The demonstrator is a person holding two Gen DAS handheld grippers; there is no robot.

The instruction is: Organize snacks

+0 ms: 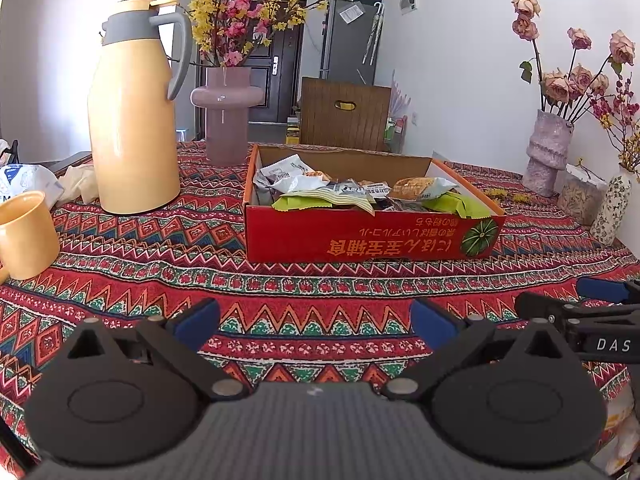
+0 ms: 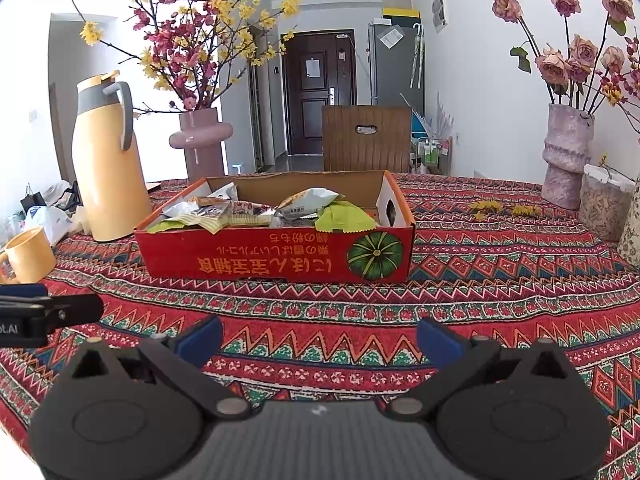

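A red cardboard box (image 1: 360, 236) (image 2: 276, 256) with a pumpkin picture sits mid-table, holding several snack packets (image 1: 320, 188) (image 2: 248, 212), among them green wrappers (image 2: 344, 218). My left gripper (image 1: 314, 322) hovers low over the patterned tablecloth, short of the box, open with nothing between its blue pads. My right gripper (image 2: 318, 338) is likewise open and empty, also short of the box. Each gripper's tip shows at the edge of the other's view.
A yellow thermos jug (image 1: 132, 120) (image 2: 108, 160) and yellow mug (image 1: 26, 236) (image 2: 28, 254) stand left. A pink vase with blossoms (image 1: 226, 116) stands behind the box. Rose vases (image 1: 548, 152) (image 2: 566, 156) and a jar (image 2: 604, 208) line the right side. A wooden chair back (image 1: 344, 116) is beyond.
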